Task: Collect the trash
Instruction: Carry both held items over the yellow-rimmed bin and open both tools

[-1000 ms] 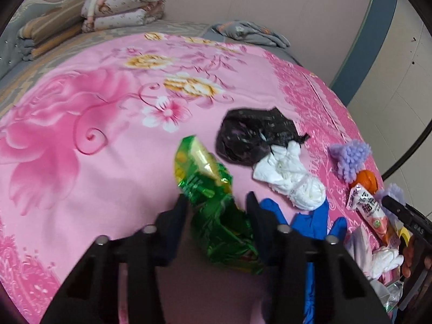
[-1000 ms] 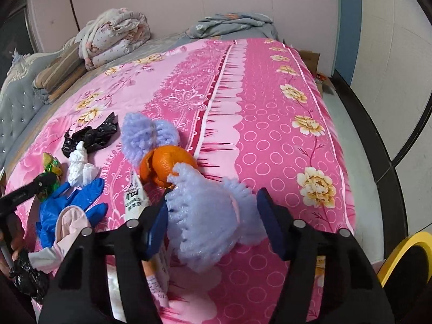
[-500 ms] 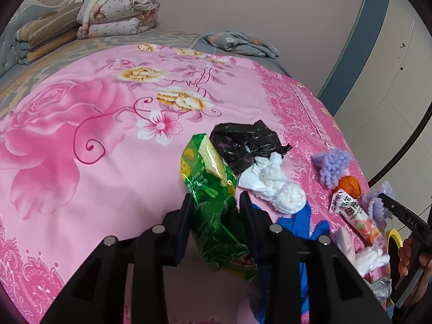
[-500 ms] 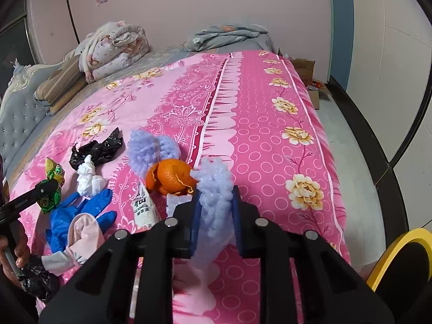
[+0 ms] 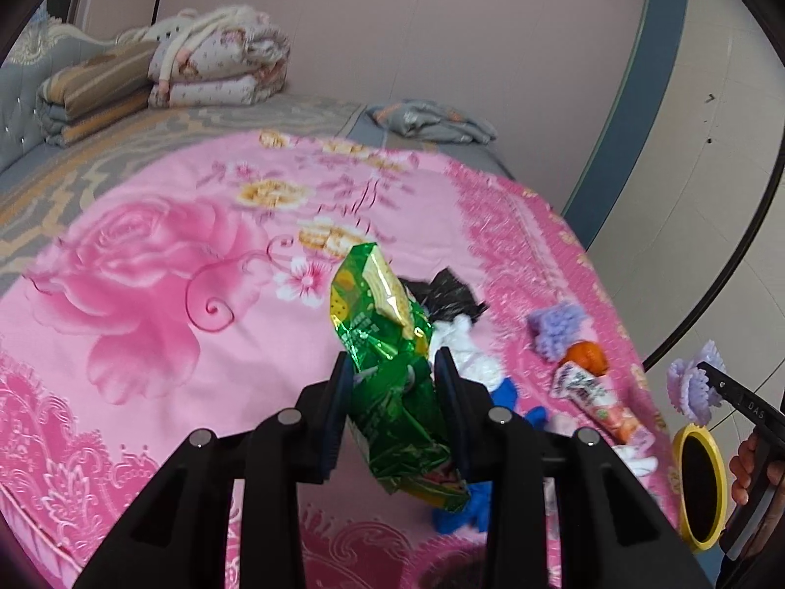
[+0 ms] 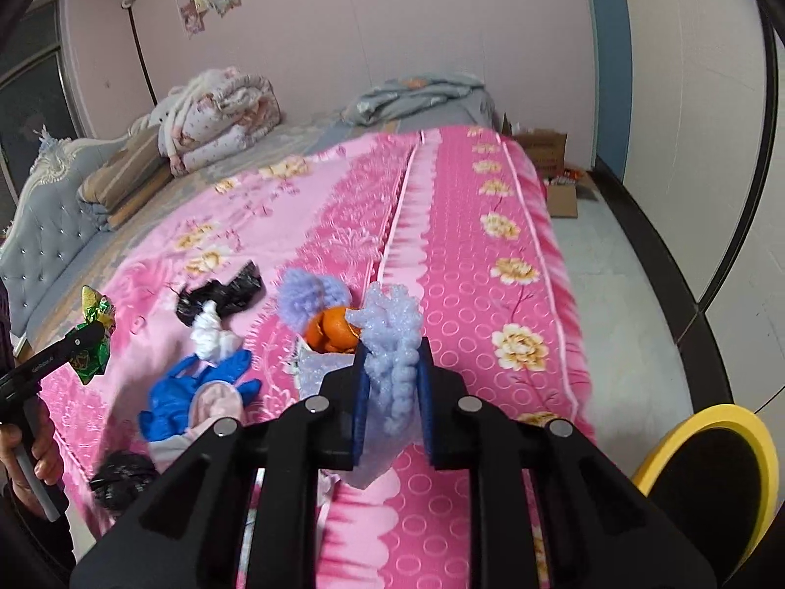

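We hold the left gripper (image 5: 395,365) clamped on a crumpled green snack wrapper (image 5: 387,343); its jaws have just been closing and both pads press the foil, which stands up out of the grip and hangs below it, clear of the pink floral bedspread (image 5: 147,294).

We hold the right gripper (image 6: 392,358) pinched tight on a lilac foam fruit net (image 6: 395,343); its jaws have just been closing, and the net is squeezed flat between the pads, above the bedspread.

Remaining trash on the bedspread, left wrist view, clock positions taken from the wrapper:
- Black plastic bag (image 5: 449,294) at 2 o'clock, just beside the wrapper's top edge.
- White crumpled tissue (image 5: 466,348) at 3 o'clock, touching the black bag.
- Blue glove (image 5: 505,392) at 4 o'clock, partly hidden by the right finger of the gripper.
- Second lilac foam net (image 5: 557,326) at 3 o'clock, farther out, with the orange peel (image 5: 586,356) touching it.
- Printed sachet (image 5: 596,402) at 4 o'clock, its top at the peel.

In the right wrist view a pink glove (image 6: 216,400) lies on the blue glove at 9 o'clock from the held net, and a second black bag (image 6: 122,481) sits at 8 o'clock near the bed edge.

A yellow-rimmed bin (image 6: 711,476) stands on the floor beside the bed, at 4 o'clock from the right gripper.
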Demonstrator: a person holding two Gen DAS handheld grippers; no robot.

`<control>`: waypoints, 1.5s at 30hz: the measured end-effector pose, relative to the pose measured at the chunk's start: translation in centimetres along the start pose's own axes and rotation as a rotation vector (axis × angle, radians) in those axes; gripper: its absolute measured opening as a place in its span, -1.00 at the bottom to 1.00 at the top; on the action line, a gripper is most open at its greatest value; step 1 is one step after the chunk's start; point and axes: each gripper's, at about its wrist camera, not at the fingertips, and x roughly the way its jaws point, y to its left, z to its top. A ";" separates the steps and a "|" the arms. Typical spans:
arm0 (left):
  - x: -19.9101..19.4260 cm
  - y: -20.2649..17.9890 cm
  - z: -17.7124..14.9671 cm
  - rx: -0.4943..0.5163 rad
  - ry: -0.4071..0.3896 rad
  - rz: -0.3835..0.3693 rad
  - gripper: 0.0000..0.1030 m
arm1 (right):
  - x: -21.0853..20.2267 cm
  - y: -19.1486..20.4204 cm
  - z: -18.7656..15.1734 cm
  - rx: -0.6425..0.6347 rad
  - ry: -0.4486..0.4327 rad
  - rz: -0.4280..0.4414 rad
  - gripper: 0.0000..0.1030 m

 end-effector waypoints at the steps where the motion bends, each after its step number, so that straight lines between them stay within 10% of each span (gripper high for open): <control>1: -0.5 -0.4 0.1 0.004 -0.009 -0.005 -0.37 | -0.8 0.0 0.1 -0.002 -0.011 0.001 -0.68; 21: -11.7 -14.8 4.4 0.149 -0.178 -0.238 -0.37 | -20.8 -3.7 2.4 0.070 -0.322 -0.037 -0.68; 45: -9.6 -37.5 0.7 0.414 -0.113 -0.518 -0.37 | -32.9 -16.7 -1.7 0.216 -0.467 -0.532 -0.68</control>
